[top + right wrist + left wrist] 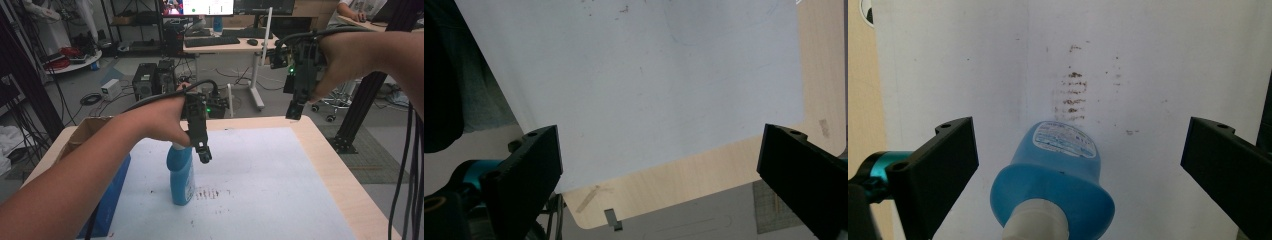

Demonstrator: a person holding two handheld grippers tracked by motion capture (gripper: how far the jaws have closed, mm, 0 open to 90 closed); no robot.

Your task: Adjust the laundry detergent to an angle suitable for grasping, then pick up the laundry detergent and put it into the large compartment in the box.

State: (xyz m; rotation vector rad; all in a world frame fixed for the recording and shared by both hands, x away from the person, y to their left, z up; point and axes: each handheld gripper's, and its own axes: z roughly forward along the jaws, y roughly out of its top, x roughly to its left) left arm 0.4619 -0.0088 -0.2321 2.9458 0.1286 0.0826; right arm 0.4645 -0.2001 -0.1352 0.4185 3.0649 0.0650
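Note:
A blue plastic bottle [181, 177] with a white cap stands upright on the white sheet [265, 170]. My left gripper [204, 154] hangs just above and to the right of its top, pointing down. In the left gripper view the bottle [1058, 175] sits low between the two black jaws, which stand wide apart and touch nothing; the left gripper [1080, 135] is open. My right gripper [295, 111] is held high over the table's far right corner. In the right gripper view its jaws are spread, with bare sheet and table edge between them, so the right gripper [659, 135] is open.
Brown smudges [207, 192] mark the sheet just right of the bottle. A cardboard box [85, 129] and a blue flat thing [112, 195] lie along the table's left side. The wooden table rim [345, 175] runs down the right. Desks, computers and cables stand beyond the table.

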